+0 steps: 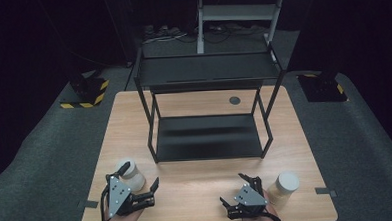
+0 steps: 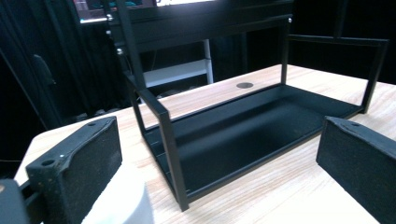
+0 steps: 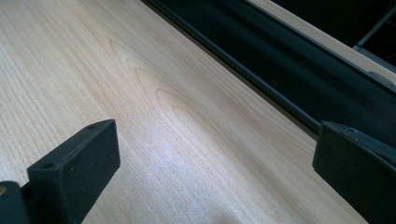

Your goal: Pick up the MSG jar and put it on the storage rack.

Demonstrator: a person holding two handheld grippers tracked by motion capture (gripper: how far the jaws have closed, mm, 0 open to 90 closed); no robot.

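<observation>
We hold both claws low over the near edge of the wooden surface. Our left claw sits at about seven o'clock of the surface, its jaws spread wide and gripping nothing. One jaw reaches past the far side of a pale, white-lidded jar, which stands just beside the claw, between the jaws' span and the surface's left edge. In the left gripper view the jar's white lid lies right against the inner pad of the left-hand jaw; we cannot tell whether they touch.

Our right claw hovers at about five o'clock, jaws likewise wide apart and empty, tilted down at bare wood grain. A second white-lidded jar stands upright just beside it, at three o'clock of the claw, outside the jaws.

A black two-tier metal rack occupies the middle of the surface, at twelve o'clock of both claws, with its lower tray facing the left claw.
</observation>
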